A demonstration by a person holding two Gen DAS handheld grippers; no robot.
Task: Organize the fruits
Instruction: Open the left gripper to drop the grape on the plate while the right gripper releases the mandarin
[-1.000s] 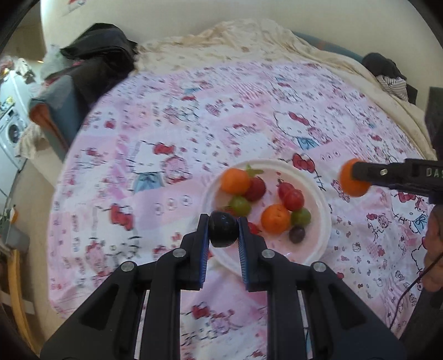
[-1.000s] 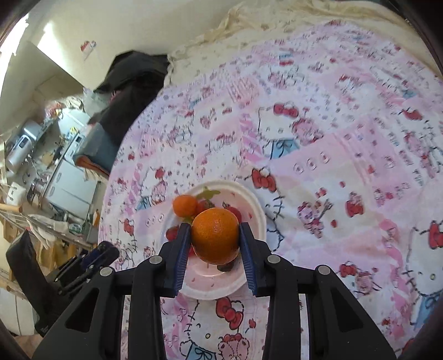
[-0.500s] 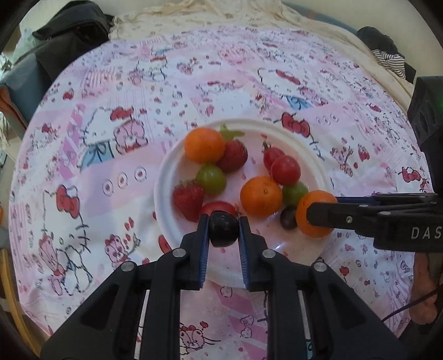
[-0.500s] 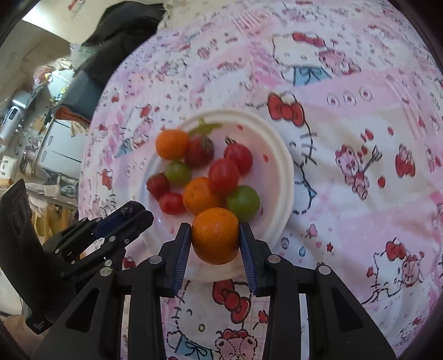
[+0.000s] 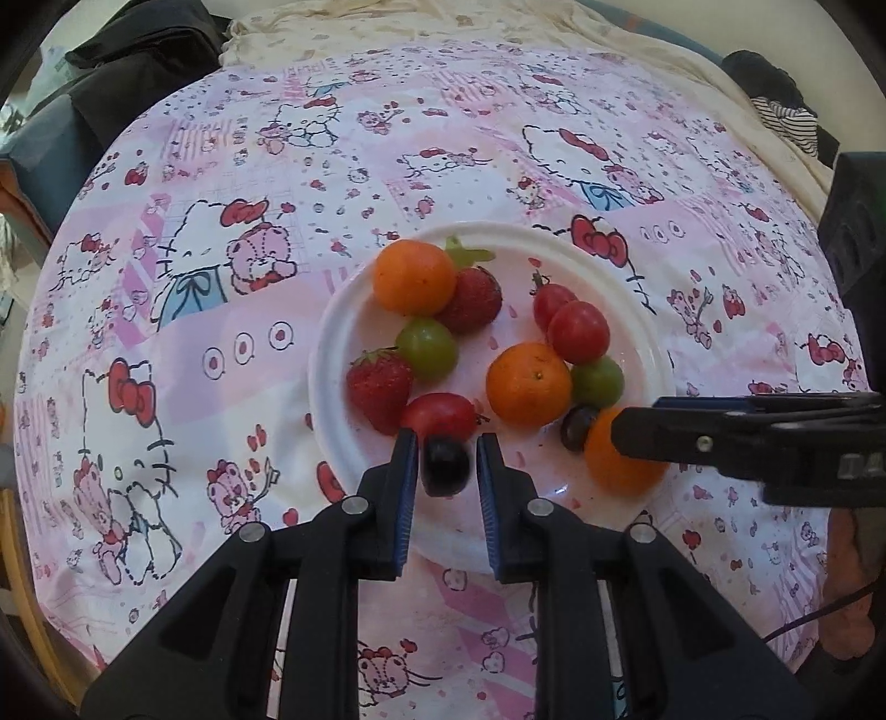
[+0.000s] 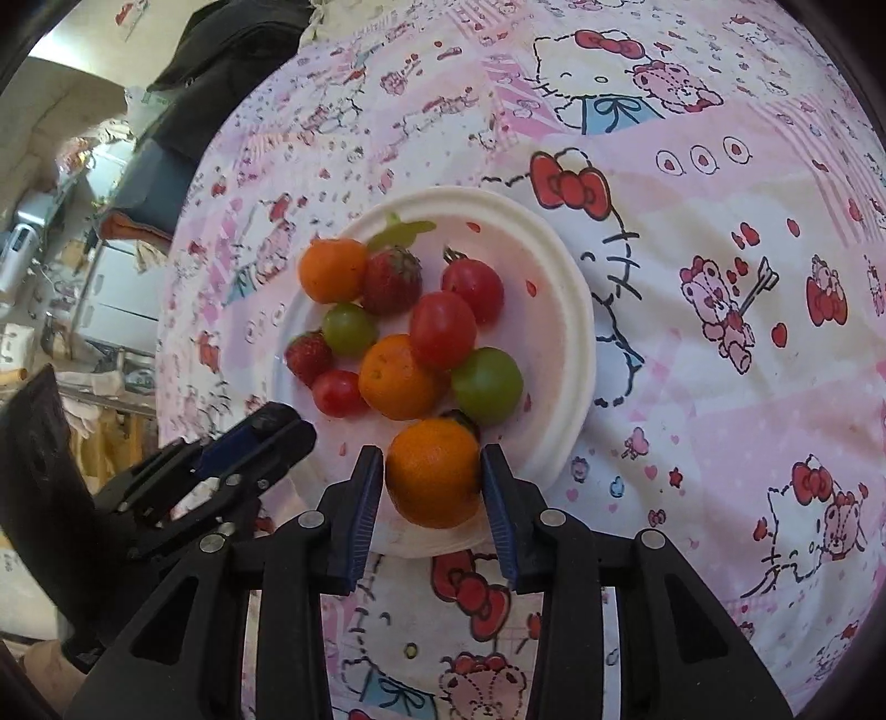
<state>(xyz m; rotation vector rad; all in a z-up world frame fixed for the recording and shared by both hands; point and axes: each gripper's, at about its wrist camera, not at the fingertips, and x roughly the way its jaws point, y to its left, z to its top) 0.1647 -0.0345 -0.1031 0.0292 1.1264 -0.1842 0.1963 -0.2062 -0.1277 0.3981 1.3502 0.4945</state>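
Observation:
A white plate (image 5: 637, 310) on the pink cartoon cloth holds oranges, strawberries, red tomatoes and green grapes. My left gripper (image 5: 444, 464) has its jaws slightly apart around a dark grape (image 5: 444, 466) that rests on the plate's near part. My right gripper (image 6: 433, 477) has its jaws slightly apart around an orange (image 6: 433, 481) resting on the plate (image 6: 570, 343) near its front rim. In the left wrist view the right gripper (image 5: 626, 429) comes in from the right, with the orange (image 5: 614, 468) beside a second dark grape (image 5: 576, 429).
The pink cartoon cloth (image 5: 221, 310) covers a round table. Dark clothes (image 5: 133, 50) and a striped garment (image 5: 786, 119) lie at the far edge. Household clutter (image 6: 66, 266) stands beyond the table's left side.
Both grippers lowered onto the plate. The left jaws opened off the dark grape and the right jaws loosened off the orange; both fruits now rest on the plate.

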